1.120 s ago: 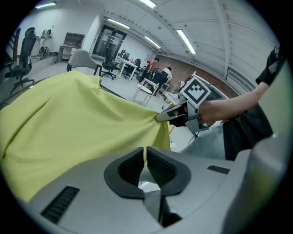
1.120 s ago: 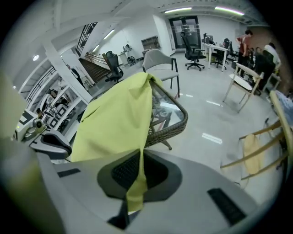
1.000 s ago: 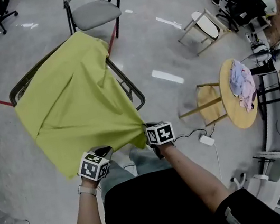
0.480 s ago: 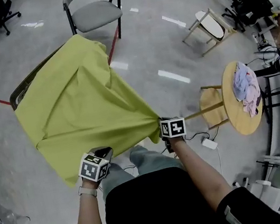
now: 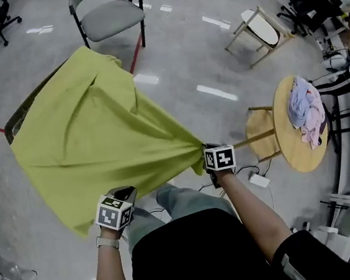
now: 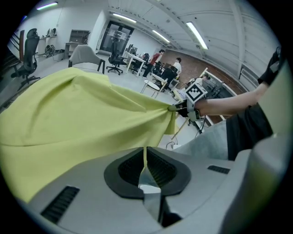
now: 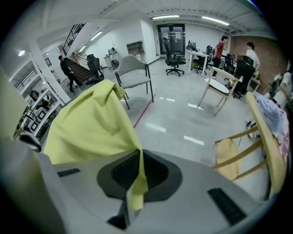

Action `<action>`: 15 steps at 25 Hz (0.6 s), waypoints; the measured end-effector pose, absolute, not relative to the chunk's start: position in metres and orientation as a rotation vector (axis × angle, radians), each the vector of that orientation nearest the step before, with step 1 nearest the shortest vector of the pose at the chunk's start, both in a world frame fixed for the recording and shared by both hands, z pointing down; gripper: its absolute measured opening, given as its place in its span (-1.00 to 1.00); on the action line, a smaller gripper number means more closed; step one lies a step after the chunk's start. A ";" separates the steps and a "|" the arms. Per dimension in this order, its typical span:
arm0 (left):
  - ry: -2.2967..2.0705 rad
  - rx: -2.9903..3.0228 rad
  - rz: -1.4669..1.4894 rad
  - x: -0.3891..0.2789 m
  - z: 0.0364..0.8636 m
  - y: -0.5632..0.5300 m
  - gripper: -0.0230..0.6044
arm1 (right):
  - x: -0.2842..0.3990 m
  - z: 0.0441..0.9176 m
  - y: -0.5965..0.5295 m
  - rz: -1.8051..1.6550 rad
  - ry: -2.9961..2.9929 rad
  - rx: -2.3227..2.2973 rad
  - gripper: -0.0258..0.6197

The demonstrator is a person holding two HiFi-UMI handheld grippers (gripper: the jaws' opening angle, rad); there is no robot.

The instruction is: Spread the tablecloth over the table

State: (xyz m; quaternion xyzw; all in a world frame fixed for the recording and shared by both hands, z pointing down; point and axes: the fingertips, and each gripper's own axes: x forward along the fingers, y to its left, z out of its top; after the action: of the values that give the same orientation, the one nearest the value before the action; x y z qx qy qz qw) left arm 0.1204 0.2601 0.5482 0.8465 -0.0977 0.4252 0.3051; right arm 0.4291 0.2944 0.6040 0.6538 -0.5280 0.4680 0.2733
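Observation:
A yellow-green tablecloth [image 5: 94,137] lies over a dark-framed table [image 5: 16,122], of which only the left edge shows. Its near edge is stretched between my two grippers. My left gripper [image 5: 124,193] is shut on the near-left corner; in the left gripper view a thin fold of tablecloth [image 6: 82,119] runs into the closed left gripper [image 6: 145,170]. My right gripper [image 5: 206,148] is shut on the near-right corner, pulled into a tight point. In the right gripper view the tablecloth [image 7: 91,123] hangs from the closed right gripper [image 7: 136,180]. The right gripper [image 6: 179,108] also shows in the left gripper view.
A grey chair [image 5: 109,13] stands beyond the table, with a red tape line [image 5: 136,52] on the floor beside it. To the right are a wooden stool [image 5: 260,131], a round wooden table [image 5: 292,155] with clothes, and a folding chair [image 5: 256,31]. A cable and adapter [image 5: 257,178] lie near my feet.
My right gripper has moved to the right with its corner, drawing the near edge of the cloth wider and tauter. The left gripper shifted slightly left and nearer.

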 end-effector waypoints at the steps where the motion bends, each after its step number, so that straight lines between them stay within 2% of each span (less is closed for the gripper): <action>1: -0.256 2.239 1.128 0.125 0.549 0.261 -0.87 | 0.429 0.605 0.293 1.253 -1.433 1.747 -0.87; 9: -0.237 2.238 1.152 0.157 0.554 0.275 -0.87 | 0.428 0.621 0.294 1.240 -1.496 1.700 -0.86; 11: -0.248 2.234 1.154 0.158 0.553 0.276 -0.87 | 0.427 0.624 0.295 1.241 -1.501 1.695 -0.80; 15: -0.263 2.227 1.166 0.159 0.555 0.273 -0.87 | 0.430 0.628 0.290 1.235 -1.511 1.687 -0.55</action>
State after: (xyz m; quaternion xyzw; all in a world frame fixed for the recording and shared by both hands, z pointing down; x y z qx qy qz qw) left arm 0.1591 0.2732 0.5554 0.8399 -0.0991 0.4398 0.3023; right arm 0.4295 0.2897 0.6282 0.6283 -0.5627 0.4599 0.2776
